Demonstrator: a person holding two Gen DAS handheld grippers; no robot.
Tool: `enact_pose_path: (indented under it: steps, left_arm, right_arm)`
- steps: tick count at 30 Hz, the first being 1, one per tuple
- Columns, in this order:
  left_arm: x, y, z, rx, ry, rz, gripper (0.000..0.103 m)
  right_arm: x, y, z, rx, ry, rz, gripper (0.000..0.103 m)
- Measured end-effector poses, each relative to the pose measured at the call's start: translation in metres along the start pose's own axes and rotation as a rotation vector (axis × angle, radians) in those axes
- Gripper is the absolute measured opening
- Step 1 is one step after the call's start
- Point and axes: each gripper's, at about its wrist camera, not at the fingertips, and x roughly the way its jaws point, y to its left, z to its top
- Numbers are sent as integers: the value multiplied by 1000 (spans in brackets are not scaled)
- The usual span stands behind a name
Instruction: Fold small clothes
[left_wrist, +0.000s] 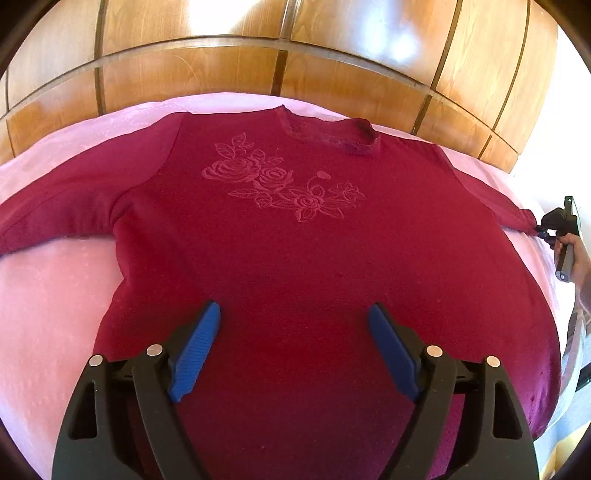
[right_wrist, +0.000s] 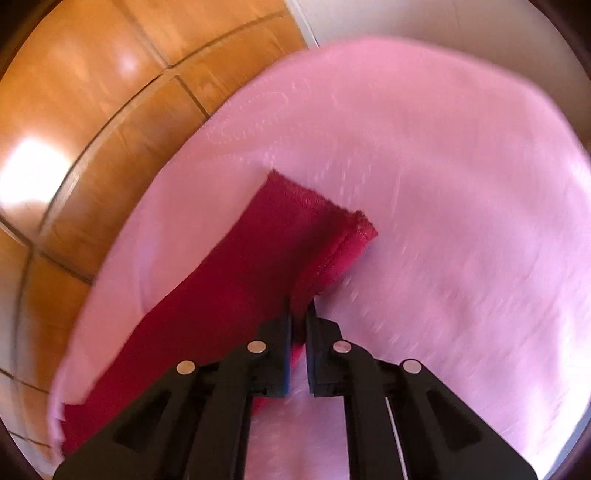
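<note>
The dark red long-sleeved sweater with embossed roses (left_wrist: 295, 258) lies flat on my pink bedspread (left_wrist: 44, 314); my right gripper (right_wrist: 299, 314) pinches its sleeve cuff (right_wrist: 325, 229), while my left gripper (left_wrist: 294, 314) hovers spread above the hem.

I can read no text, label, brand, number or sign anywhere; the dark red long-sleeved knit sweater (left_wrist: 295, 240) carries only an embossed rose pattern (left_wrist: 284, 181), no lettering.
</note>
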Motion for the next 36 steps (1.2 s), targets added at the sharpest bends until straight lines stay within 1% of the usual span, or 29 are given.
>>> enact_pose_path:
  steps: [3,4,6,9,11,13,14,16,17,18,20,22,23,24,25,27,28,30,31,33,34,35,36]
  left_arm:
    - [1,0,1,2,-1,0,82]
    - [1,0,1,3,1,-1,82]
    - [0,1,2,-6,7,-10,82]
    - [-4,6,7,-34,13,-36,82]
    - [-9,12,12,-87,9,-84,82]
    - [-15,13,16,-115,-4,-124,82]
    - [-17,13,19,-118,-13,-130,82]
    - [-21,12,24,-115,-29,-118,93]
    - [-22,12,25,-114,-38,-110,94]
    - [-23,12,27,-112,-44,-99,94]
    - [-22,13,31,-113,-25,-87,99]
    - [-22,17,34,-126,-33,-62,99]
    - [-24,20,35,-133,-51,-53,99]
    - [-24,23,38,-143,-55,-51,99]
    - [-25,26,40,-156,-56,-52,99]
    - [-28,37,45,-204,-74,-86,99]
    - [-30,42,48,-228,-89,-98,99]
    - [-30,51,55,-240,-99,-98,99]
    - [-29,54,59,-237,-95,-92,99]
    - [-29,57,66,-229,-105,-80,99]
    - [-28,60,69,-229,-107,-71,99]
    - [-26,62,73,-233,-102,-67,99]
    - [-22,65,77,-244,-93,-78,99]
  right_arm:
    - [0,-4,-3,6,4,-33,5]
    - [-4,-1,-4,-2,-7,-42,5]
    - [-17,9,-2,-1,-38,-15,5]
    - [-45,31,-2,-33,-60,91,5]
    - [-69,53,-10,-105,-75,167,5]
    - [-96,90,-25,-204,-74,280,5]
    - [-103,108,-29,-244,-73,316,5]
    - [-123,150,-52,-339,-57,419,5]
    - [-129,169,-64,-376,-41,464,5]
    - [-138,197,-84,-431,-20,523,5]
    - [-144,233,-110,-492,17,595,5]
    - [-152,274,-149,-565,64,670,5]
    - [-149,300,-167,-599,94,706,5]
    - [-148,317,-184,-622,125,738,5]
    - [-148,331,-200,-641,155,766,5]
    - [-149,359,-234,-689,218,822,5]
    - [-154,368,-252,-717,244,849,5]
    - [-154,384,-277,-772,285,896,6]
    - [-151,392,-282,-782,297,912,10]
    - [-153,390,-285,-777,309,943,31]
    - [-153,382,-281,-751,302,948,51]
    - [-158,371,-278,-725,294,951,55]
    - [-158,363,-268,-693,293,956,55]
